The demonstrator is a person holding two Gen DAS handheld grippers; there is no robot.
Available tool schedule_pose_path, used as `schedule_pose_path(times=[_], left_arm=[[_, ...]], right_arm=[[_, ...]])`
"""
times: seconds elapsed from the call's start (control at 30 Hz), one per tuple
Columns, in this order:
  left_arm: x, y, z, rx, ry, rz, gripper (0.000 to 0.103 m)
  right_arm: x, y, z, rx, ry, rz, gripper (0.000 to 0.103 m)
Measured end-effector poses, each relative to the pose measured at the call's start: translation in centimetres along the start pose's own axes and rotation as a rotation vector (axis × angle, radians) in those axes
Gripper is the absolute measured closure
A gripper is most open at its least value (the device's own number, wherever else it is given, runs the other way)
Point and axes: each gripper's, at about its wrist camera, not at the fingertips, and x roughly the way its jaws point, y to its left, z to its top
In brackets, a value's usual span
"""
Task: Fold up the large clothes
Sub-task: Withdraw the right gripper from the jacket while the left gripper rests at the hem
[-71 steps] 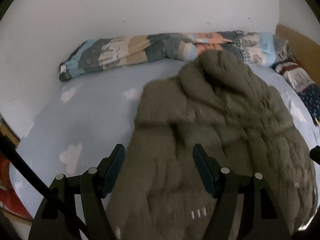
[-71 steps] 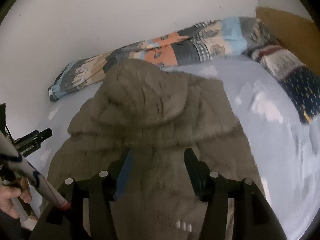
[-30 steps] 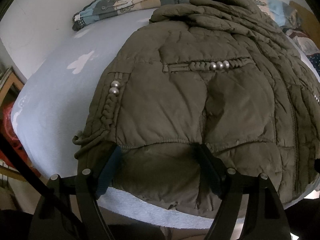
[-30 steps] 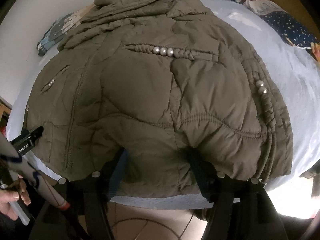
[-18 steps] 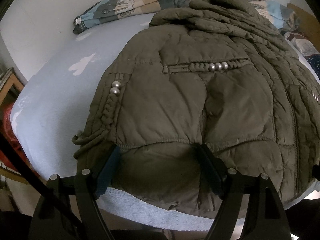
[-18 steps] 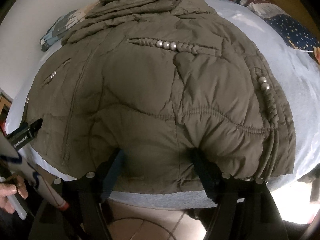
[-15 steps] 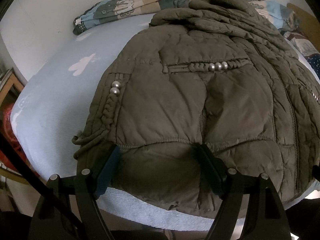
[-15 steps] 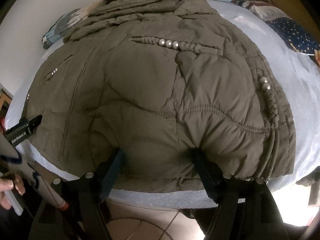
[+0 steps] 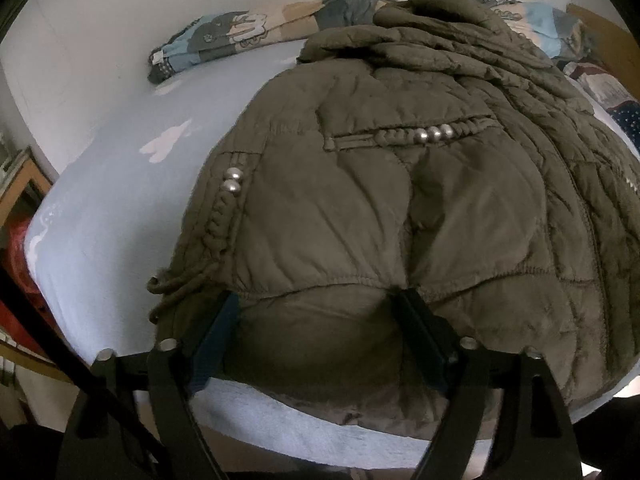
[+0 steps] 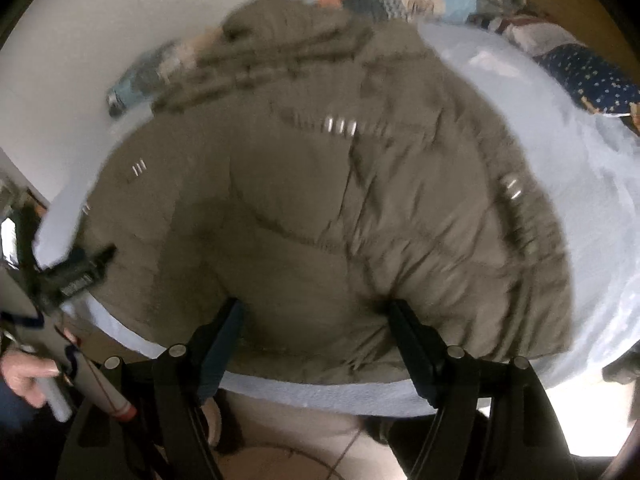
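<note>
You are in a home bedroom: a bed (image 9: 100, 240) with a pale blue sheet stands against a plain white wall (image 9: 120, 8), a patchwork quilt (image 9: 240, 32) lies rolled along its far edge, and a tiled floor (image 10: 320, 452) shows below the mattress.

Two fisheye views look steeply down from close above the near edge of the bed (image 9: 100, 240). The left wrist view sits over the olive jacket (image 9: 380, 208) hem's left part, the right wrist view, blurred, over its right part. Both face the far wall and share the jacket (image 10: 320, 200).
</note>
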Motion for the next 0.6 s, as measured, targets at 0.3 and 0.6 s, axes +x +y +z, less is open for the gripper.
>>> schedule_pose_path(times=[0.3,0.6], left_arm=[[0.6,1.1,-0.1,-0.058,0.016,-0.022,0.004],[0.6,1.1,-0.1,-0.059,0.016,-0.024,0.003]], right_arm=[[-4.5,-8.3,0.9,0.314,-0.172,-0.103,0.024],[-3.0,-14.6,-1.2,0.619,-0.115,-0.064,0.024]])
